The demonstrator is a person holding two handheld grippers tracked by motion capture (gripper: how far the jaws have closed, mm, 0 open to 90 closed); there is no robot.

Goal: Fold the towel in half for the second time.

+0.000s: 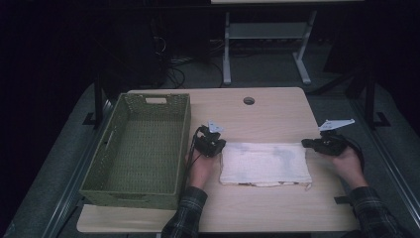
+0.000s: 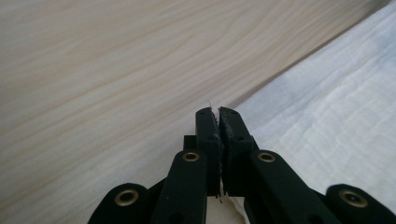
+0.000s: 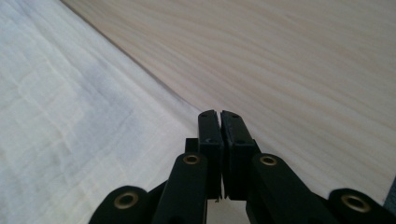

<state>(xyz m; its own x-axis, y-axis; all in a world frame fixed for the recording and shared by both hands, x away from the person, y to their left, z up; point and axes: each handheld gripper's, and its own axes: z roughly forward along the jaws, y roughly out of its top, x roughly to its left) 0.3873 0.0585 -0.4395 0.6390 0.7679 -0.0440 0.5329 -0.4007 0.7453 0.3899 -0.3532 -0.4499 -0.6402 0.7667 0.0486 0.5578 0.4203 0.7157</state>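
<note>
Pale wood-grain tabletop (image 1: pixel 267 111), dark room. White crinkled cloth (image 1: pixel 265 163) between both jaws; left gripper (image 2: pixel 217 112), right gripper (image 3: pixel 219 114) clenched at cloth's edges. Woven green basket (image 1: pixel 141 148) beyond left gripper.

High view looks forward and down over the whole table (image 1: pixel 277 106). Each gripper view sits low, close behind its own claw, both sharing the white cloth (image 1: pixel 265 163) edge and bare wood beyond.
</note>
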